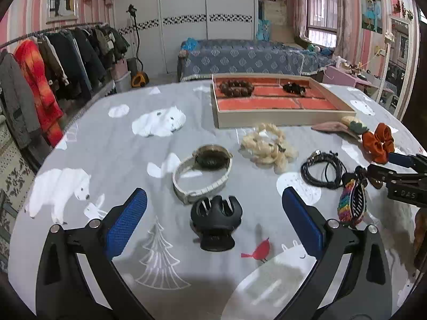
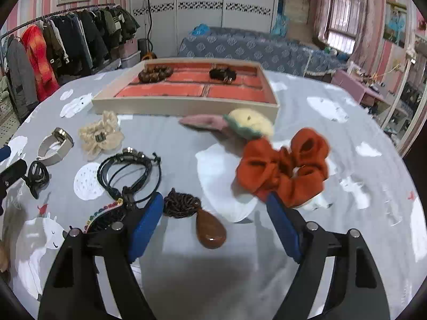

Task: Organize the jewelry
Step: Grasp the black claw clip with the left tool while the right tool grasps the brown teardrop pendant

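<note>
A wooden tray [image 1: 283, 118] [image 2: 184, 106] with orange compartments holds a brown bead bracelet [image 1: 236, 87] [image 2: 155, 74] and a black hair tie [image 1: 294, 88] [image 2: 222, 74]. My left gripper [image 1: 213, 200] is open, its blue pads either side of a black claw clip [image 1: 216, 222] lying on the cloth. Beyond it lies a white-strap watch [image 1: 202, 176] [image 2: 54, 146]. My right gripper [image 2: 214, 208] is open over a brown teardrop pendant [image 2: 210, 229] on its dark cord. An orange scrunchie [image 2: 283, 168] [image 1: 379, 144] lies by the right finger.
A cream scrunchie [image 1: 267, 146] [image 2: 101, 136], black cord bracelets [image 1: 323, 169] [image 2: 130, 170], a rainbow-edged clip [image 1: 351, 202] [image 2: 106, 210] and a pink and yellow felt clip [image 2: 232, 124] lie on the grey bear-print tablecloth [image 1: 106, 144]. A clothes rack [image 1: 53, 53] stands left.
</note>
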A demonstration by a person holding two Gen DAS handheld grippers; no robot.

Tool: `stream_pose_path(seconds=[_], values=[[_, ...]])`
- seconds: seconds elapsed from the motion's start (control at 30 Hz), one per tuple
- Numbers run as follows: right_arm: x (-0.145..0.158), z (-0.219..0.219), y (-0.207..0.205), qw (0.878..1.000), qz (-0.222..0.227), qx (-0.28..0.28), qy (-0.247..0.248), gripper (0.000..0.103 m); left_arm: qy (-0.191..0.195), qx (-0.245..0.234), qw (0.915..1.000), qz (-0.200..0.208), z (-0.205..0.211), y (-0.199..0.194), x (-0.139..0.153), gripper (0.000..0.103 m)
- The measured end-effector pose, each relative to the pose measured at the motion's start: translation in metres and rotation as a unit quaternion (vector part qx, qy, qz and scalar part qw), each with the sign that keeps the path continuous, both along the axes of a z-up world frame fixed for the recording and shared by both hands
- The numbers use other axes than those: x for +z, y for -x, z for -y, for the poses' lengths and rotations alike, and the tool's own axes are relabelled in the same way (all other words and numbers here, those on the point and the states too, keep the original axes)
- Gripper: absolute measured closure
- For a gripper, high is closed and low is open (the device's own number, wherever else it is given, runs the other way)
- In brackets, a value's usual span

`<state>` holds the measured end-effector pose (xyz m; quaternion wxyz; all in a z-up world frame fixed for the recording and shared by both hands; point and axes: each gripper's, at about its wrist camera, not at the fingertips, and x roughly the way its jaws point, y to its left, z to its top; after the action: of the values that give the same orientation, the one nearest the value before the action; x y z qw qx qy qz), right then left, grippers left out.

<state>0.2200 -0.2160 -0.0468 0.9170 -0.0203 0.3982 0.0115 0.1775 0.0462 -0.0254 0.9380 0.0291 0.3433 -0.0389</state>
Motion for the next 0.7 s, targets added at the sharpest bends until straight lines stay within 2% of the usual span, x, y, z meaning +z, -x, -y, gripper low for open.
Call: stream_pose_path(seconds=[0.43,0.57,0.6,0.7], values=[[-0.012,-0.006,-0.01,1.0,-0.018,0.003,-0.006,0.032,0.011,-0.006,0.9987,-0.05,-0.001,-0.01,-0.024,0.005],[-0.013,-0.005,-0.012,1.0,-0.022,0.002,-0.007,0.041,0.009,-0.009,0.9984,-0.054,0.001,-0.011,-0.027,0.006],[-0.014,-0.006,-0.014,1.0,-0.027,0.003,-0.006,0.047,0.009,-0.011,0.9983,-0.057,0.001,-0.011,-0.028,0.008],[-0.017,-0.008,-0.016,0.999,-0.034,0.006,-0.006,0.05,0.01,-0.016,0.9978,-0.064,0.002,-0.013,-0.03,0.016]])
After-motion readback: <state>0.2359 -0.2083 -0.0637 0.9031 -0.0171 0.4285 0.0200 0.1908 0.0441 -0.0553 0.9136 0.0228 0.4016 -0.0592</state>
